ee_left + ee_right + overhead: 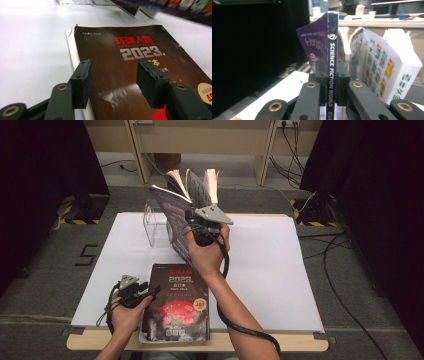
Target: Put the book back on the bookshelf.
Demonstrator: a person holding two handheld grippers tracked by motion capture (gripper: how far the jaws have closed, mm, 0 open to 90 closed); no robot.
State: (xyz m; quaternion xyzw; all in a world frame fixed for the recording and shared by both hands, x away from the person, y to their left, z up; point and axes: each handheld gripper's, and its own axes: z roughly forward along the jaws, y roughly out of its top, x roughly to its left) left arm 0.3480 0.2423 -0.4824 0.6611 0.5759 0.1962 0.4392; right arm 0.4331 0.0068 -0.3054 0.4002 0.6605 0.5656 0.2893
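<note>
- Right gripper [331,100] clenched on spine of thin purple "Science Fiction World" magazine [331,55], lifted at upper centre, beside clear acrylic stand [156,227].
- Left gripper [113,82] released, hovering over dark glossy "2023" magazine [130,72], flat at lower centre.
- Probably halfway: shelving both left.

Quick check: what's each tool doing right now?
Left tool: open, over the dark magazine, gripping nothing.
Right tool: closed on the purple magazine by its spine.
</note>
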